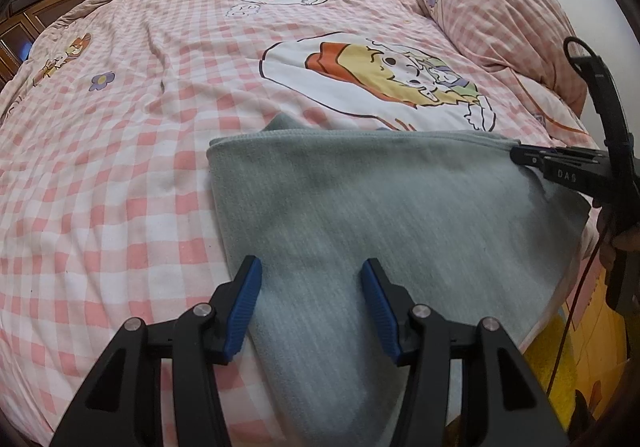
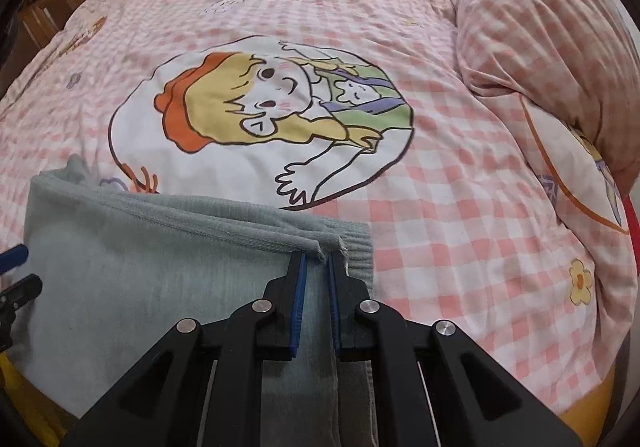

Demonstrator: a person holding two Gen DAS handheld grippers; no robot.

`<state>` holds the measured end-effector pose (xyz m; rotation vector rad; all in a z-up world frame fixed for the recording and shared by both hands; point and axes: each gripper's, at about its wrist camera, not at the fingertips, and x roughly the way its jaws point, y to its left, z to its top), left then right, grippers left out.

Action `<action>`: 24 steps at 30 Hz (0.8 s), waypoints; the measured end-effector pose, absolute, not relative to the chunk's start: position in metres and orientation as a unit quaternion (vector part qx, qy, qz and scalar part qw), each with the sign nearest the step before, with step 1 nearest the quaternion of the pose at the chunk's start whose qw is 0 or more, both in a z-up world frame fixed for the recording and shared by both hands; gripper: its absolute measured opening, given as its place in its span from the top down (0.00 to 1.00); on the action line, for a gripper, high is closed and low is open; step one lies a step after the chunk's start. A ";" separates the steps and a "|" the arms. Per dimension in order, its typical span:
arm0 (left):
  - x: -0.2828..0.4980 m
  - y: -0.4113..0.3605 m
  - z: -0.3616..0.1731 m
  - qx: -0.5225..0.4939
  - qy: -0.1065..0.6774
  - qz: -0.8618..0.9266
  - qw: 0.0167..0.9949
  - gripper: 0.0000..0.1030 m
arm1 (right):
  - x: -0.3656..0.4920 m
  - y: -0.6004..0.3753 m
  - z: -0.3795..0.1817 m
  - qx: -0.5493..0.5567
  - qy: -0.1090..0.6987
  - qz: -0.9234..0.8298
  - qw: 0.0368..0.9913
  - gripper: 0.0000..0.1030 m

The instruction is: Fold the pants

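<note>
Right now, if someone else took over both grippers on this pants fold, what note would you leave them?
Left gripper: jaws open, empty, over the near part of the pants.
Right gripper: jaws shut on the pants' far right corner, at the hem edge.
Pants: grey, on the checked bed cover near its front edge, already folded into a layered rectangle; the near end hangs over the bed's edge.
Left to do: probably set the held corner down, let go, then fold again if a smaller stack is wanted.
</note>
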<state>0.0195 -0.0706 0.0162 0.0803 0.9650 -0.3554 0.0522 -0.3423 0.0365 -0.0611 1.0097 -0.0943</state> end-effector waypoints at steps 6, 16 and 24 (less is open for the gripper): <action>0.013 -0.049 0.047 -0.004 0.424 -0.179 0.888 0.50 | 0.018 -0.329 0.066 -0.012 0.460 -0.021 0.888 0.79; 0.091 -0.052 0.025 -0.020 0.467 -0.178 0.866 0.89 | 0.009 -0.304 0.016 -0.013 0.483 0.009 0.876 0.73; 0.129 -0.044 0.006 -0.062 0.492 -0.162 0.853 0.97 | 0.006 -0.314 0.014 0.045 0.474 0.003 0.879 0.72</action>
